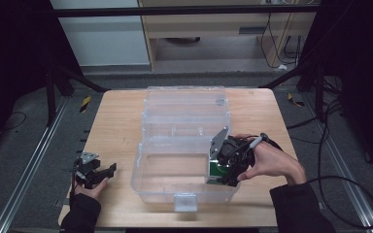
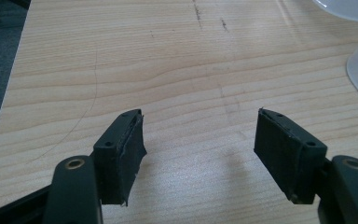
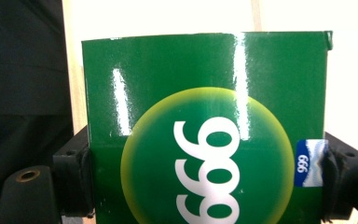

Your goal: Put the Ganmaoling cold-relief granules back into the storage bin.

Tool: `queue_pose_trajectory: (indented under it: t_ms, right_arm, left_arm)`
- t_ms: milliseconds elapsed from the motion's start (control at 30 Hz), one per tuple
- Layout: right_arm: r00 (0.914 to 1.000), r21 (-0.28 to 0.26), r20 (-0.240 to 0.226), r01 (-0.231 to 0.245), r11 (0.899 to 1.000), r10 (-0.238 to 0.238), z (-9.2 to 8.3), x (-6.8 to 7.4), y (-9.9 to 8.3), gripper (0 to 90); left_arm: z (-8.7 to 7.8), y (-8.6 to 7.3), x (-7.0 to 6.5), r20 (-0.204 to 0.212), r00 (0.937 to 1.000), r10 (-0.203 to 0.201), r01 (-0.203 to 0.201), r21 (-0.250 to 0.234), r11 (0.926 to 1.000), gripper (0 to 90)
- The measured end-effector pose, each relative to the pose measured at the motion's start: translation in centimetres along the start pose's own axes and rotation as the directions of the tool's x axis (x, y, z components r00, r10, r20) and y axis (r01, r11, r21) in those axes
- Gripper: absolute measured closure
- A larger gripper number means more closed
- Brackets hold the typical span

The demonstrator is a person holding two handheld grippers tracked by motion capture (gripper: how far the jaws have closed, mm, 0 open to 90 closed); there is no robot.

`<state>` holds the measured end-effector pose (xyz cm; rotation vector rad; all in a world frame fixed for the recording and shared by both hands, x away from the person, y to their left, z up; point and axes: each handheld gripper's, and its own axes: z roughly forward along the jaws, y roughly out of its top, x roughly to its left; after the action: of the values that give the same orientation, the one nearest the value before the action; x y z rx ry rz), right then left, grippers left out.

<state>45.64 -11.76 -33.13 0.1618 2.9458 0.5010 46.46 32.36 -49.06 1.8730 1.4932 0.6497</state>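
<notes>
While my right tool (image 1: pixel 222 180) hangs inside the clear plastic bin (image 1: pixel 148 180), it pinches a green box (image 3: pixel 205 140) by its two side faces, one black pad on each. That box shows a yellow-ringed circle with white numerals and a small blue sticker beside one pad. From above, the green box (image 1: pixel 215 171) sits in the right part of the bin's front compartment, and I cannot tell whether it touches the bin's floor. The bin stands open in the middle of the desk (image 1: pixel 116 126), its lid toward the far edge. My left tool (image 2: pixel 198 149) rests near the desk's front left corner, jaws spread wide with only bare wood between them.
</notes>
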Motion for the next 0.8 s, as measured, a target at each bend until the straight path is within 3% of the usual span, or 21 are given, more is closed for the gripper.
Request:
queue_pose_trajectory:
  t_ms: [333,800]
  right_arm:
    - [0.9997,0.029,-0.003,0.023,0.999,-0.023,1.4,0.1,0.3,15.8]
    - [0.9999,0.034,-0.010,-0.004,0.999,0.005,3.6,-0.1,-0.9,15.7]
  left_arm:
    - [0.0,0.0,0.0,0.001,1.0000,0.000,0.000,-0.002,1.0000,32.1]
    - [0.0,0.0,0.0,-0.002,1.0000,0.003,-0.003,0.002,1.0000,32.1]
